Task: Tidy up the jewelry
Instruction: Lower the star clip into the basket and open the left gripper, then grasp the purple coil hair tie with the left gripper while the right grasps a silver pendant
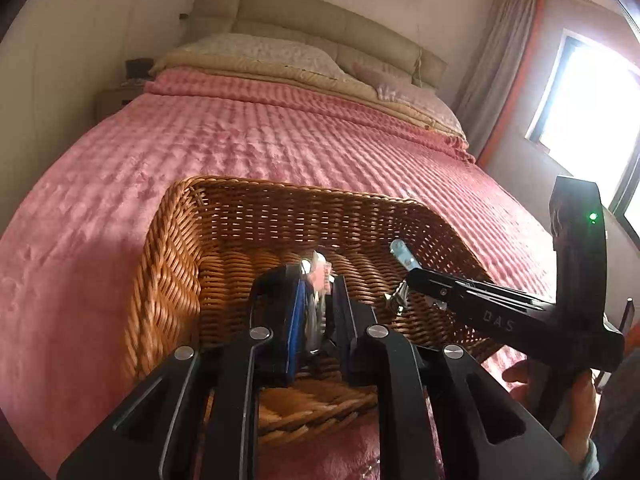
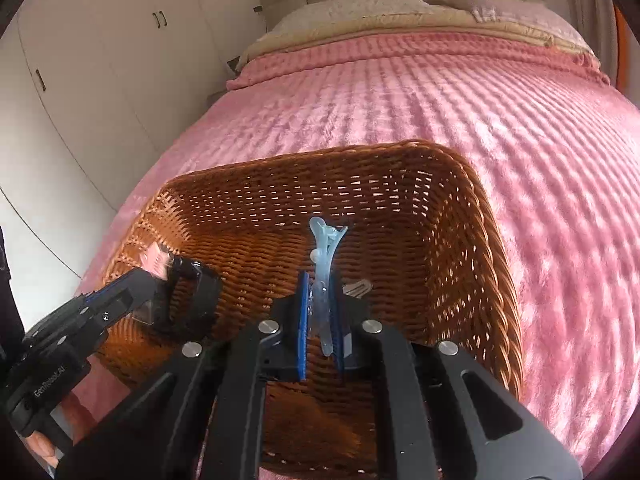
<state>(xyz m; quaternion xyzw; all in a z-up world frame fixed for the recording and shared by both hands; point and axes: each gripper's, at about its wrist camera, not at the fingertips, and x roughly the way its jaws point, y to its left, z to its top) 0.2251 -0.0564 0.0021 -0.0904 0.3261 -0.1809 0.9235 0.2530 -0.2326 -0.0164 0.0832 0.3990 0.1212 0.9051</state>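
A woven wicker basket (image 1: 248, 216) (image 2: 472, 216) sits on the pink bedspread. My left gripper (image 1: 318, 280) is shut on a small shiny pinkish packet of jewelry (image 1: 320, 270) and holds it over the basket's inside; it also shows in the right wrist view (image 2: 176, 268) at the basket's left side. My right gripper (image 2: 322, 284) is shut on a light blue hair clip (image 2: 325, 256), held upright over the basket floor. In the left wrist view the right gripper (image 1: 404, 272) reaches in from the right with the clip's tip (image 1: 400, 250) showing. A silvery clip (image 2: 357, 289) lies on the basket floor beside my right fingers.
The pink ribbed bedspread (image 1: 280, 136) covers the bed all around the basket. Pillows and a beige headboard (image 1: 320, 24) are at the far end. White wardrobe doors (image 2: 100, 60) stand to the left, a bright window (image 1: 592, 96) to the right.
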